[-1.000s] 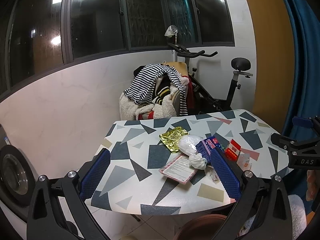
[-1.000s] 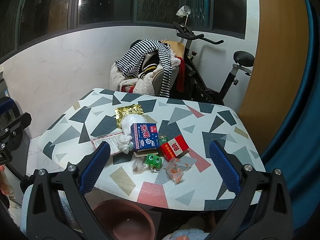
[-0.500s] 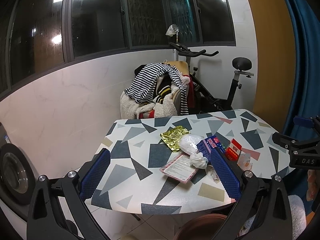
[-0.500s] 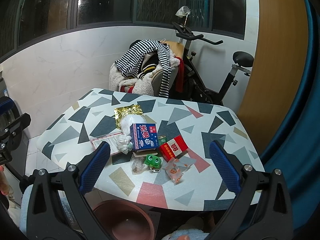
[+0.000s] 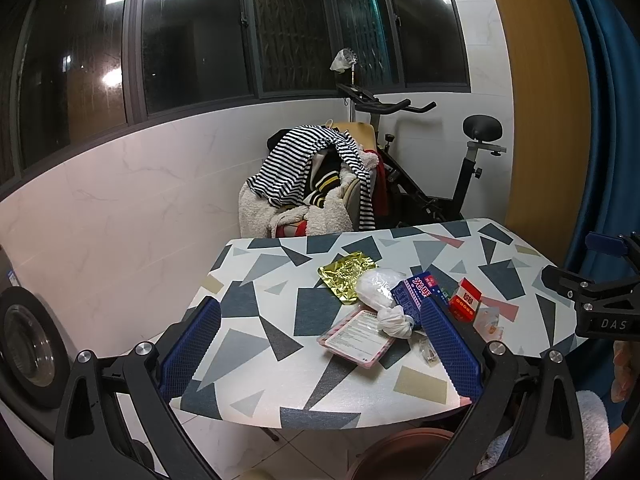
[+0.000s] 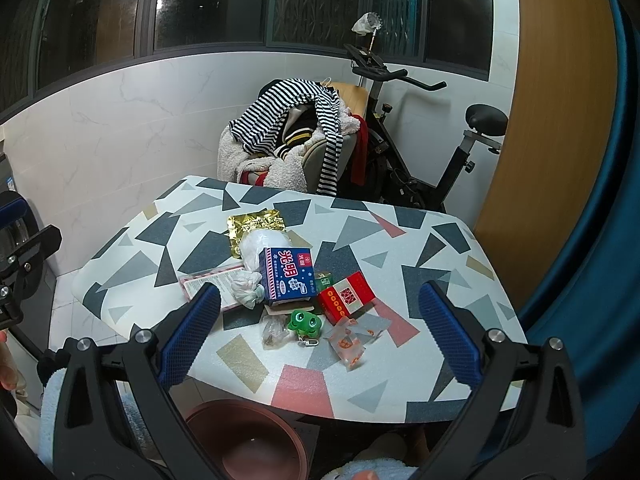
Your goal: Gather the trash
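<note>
Barely anything has shifted: both grippers, left [image 5: 320, 344] and right [image 6: 320, 332], still hover with jaws spread before the littered table [image 6: 420, 240], holding nothing

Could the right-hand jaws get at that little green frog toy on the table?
Probably yes. The right gripper hangs open above the table's near edge, and the green frog toy lies uncovered between its jaws' line, only small clear wrappers beside it.

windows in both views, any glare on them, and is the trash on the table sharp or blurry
Left wrist view: bright ceiling-light reflections glare on the dark windows; the gold wrapper and blue carton are sharp. Right wrist view: fainter glare on the windows; the blue carton print is legible; fisheye bends the table edges.
</note>
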### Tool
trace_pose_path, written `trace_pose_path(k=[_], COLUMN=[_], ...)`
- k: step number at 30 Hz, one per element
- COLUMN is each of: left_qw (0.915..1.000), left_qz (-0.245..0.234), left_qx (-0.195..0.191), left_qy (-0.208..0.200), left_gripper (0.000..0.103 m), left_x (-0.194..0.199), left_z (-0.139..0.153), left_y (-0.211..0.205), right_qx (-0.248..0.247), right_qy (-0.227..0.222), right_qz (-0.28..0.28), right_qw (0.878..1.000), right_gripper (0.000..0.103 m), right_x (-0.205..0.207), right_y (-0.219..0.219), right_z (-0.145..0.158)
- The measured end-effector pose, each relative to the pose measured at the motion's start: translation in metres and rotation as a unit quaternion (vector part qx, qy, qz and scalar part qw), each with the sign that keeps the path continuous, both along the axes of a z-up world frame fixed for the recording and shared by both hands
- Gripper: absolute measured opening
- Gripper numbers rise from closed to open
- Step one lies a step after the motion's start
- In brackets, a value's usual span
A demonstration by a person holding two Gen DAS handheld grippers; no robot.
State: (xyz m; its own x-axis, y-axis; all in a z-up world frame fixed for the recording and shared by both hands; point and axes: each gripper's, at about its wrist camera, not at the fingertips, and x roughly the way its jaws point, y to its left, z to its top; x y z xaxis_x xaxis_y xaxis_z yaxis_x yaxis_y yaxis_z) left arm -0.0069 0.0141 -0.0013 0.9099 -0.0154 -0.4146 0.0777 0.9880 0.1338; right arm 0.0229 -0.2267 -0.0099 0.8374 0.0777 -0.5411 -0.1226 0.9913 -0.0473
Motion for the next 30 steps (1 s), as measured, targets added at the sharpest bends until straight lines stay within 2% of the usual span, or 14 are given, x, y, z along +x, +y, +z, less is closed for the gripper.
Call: trace_pose_path(k=[22,30], left_qw=[1.0000,0.9997], left_qz=[-0.002,-0.023], left_qx=[0.000,0.002], left_qy=[0.001,0.009], left_gripper=[0.098,0.098], left_x=[0.000,0.001], left_z=[0.001,-0.002], left_y=[-0.007,-0.011], right_qx=[-0.003,-0.001], right_qy=[0.000,0.005], right_qz=[-0.001,-0.004], right_qw=[1.000,1.000], right_gripper=[0.097,0.097], right_x=[0.001,-0.002], right_y=[0.001,-0.002], right_z=[0.001,0.005])
